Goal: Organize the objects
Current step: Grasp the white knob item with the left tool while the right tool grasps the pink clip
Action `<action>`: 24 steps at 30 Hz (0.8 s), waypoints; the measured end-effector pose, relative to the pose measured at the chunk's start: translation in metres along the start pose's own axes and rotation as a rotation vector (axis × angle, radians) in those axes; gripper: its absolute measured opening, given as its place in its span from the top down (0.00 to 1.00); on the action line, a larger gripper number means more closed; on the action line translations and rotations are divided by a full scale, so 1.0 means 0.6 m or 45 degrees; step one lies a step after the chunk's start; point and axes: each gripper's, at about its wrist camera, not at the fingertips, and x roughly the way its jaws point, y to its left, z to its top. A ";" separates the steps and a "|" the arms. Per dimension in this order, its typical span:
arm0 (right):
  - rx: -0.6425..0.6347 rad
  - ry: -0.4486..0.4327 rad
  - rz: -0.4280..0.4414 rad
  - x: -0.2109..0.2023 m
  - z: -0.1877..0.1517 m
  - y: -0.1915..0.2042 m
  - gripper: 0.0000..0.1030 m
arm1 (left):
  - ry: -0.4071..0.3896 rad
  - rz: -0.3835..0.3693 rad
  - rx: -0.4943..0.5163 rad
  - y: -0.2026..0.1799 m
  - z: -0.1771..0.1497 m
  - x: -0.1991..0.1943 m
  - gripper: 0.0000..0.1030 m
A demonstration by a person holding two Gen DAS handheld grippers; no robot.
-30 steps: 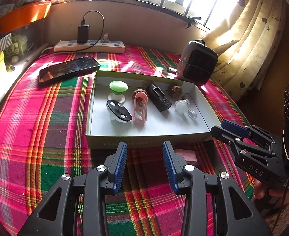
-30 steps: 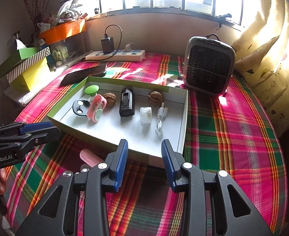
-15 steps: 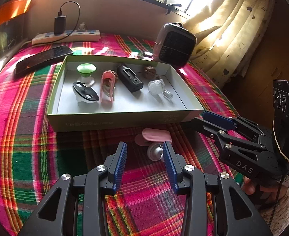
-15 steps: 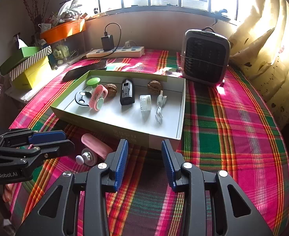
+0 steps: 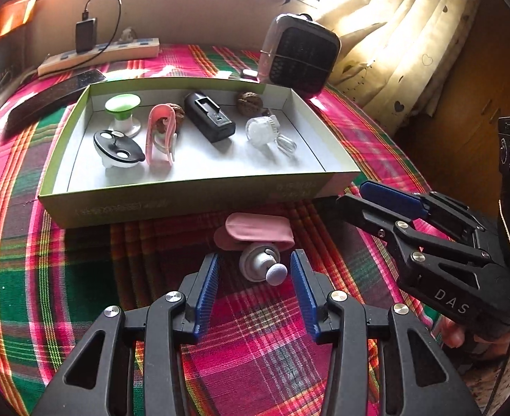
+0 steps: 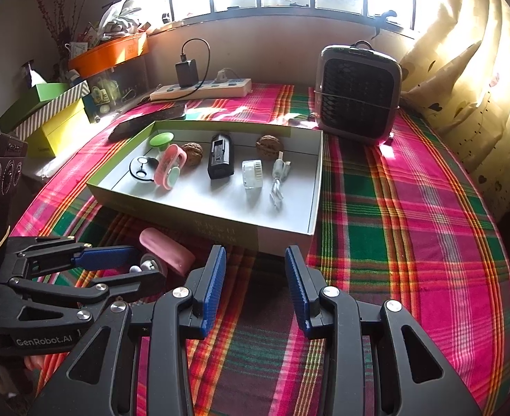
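Observation:
A pink massager [image 5: 258, 230] with a white ball head [image 5: 276, 273] lies on the plaid cloth just in front of the green-rimmed box [image 5: 199, 201]. My left gripper [image 5: 255, 263] straddles the white head; its jaws are opening and the pads do not touch it. The same massager [image 6: 166, 249] shows in the right wrist view, with my left gripper [image 6: 144, 267] around its head end. My right gripper [image 6: 255, 260] hovers open over bare cloth before the box's [image 6: 220, 222] near corner, nothing between its fingers. It also reaches in from the right [image 5: 369, 201].
The box holds a green-topped stand [image 5: 123, 107], a black oval piece [image 5: 118, 145], a pink clip [image 5: 161, 131], two walnuts, a black charger [image 5: 209, 116], a clear cap and a cable. Behind stand a small heater [image 6: 357, 92], a power strip [image 6: 202, 88] and a phone [image 5: 53, 98]. Curtain on the right.
My left gripper has moved forward and down to the pink massager, which now sits between its fingertips, and its jaws have widened. The right gripper has hardly moved.

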 end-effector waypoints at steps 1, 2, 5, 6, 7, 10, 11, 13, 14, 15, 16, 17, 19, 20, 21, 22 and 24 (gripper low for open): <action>0.001 0.002 0.000 0.001 0.000 0.000 0.64 | -0.001 0.002 0.001 -0.001 0.001 0.000 0.61; 0.000 0.004 0.002 0.001 -0.001 0.000 0.64 | 0.001 0.005 0.005 -0.002 0.002 0.001 0.61; -0.007 0.004 0.005 0.000 0.000 0.004 0.64 | -0.001 0.025 0.033 -0.006 0.003 0.003 0.61; -0.009 0.004 0.006 0.001 0.000 0.006 0.64 | -0.004 0.029 0.036 -0.007 0.002 0.004 0.61; -0.011 0.005 0.006 0.001 0.000 0.007 0.64 | -0.006 0.030 0.038 -0.007 0.002 0.004 0.61; -0.010 0.011 0.003 0.003 0.000 0.009 0.64 | -0.006 0.045 0.044 -0.007 0.004 0.004 0.62; -0.010 0.012 0.004 0.003 0.000 0.010 0.64 | -0.006 0.046 0.045 -0.007 0.004 0.004 0.64; -0.013 0.014 0.003 0.004 0.000 0.012 0.64 | -0.010 0.050 0.039 -0.004 0.004 0.003 0.67; -0.014 0.015 0.003 0.004 0.000 0.012 0.64 | -0.010 0.043 0.034 -0.003 0.004 0.003 0.67; -0.014 0.017 0.002 0.005 0.001 0.013 0.64 | -0.010 0.039 0.027 -0.001 0.004 0.003 0.68; -0.015 0.018 0.000 0.005 0.001 0.014 0.64 | -0.011 0.037 0.022 0.001 0.004 0.002 0.69; -0.015 0.019 -0.001 0.005 0.001 0.014 0.64 | -0.012 0.036 0.018 0.003 0.003 0.001 0.71; -0.018 0.020 0.001 0.006 0.001 0.016 0.64 | -0.014 0.031 0.011 0.006 0.002 0.001 0.74; -0.018 0.021 0.001 0.006 0.001 0.017 0.64 | -0.015 0.032 0.008 0.008 0.002 0.001 0.76; -0.019 0.023 0.002 0.006 0.001 0.018 0.64 | -0.015 0.034 0.006 0.009 0.002 0.000 0.78; -0.020 0.026 0.003 0.007 0.001 0.019 0.64 | -0.016 0.033 0.005 0.010 0.001 -0.001 0.78; -0.019 0.029 0.011 0.007 0.001 0.021 0.64 | -0.019 0.036 0.000 0.014 0.000 -0.002 0.78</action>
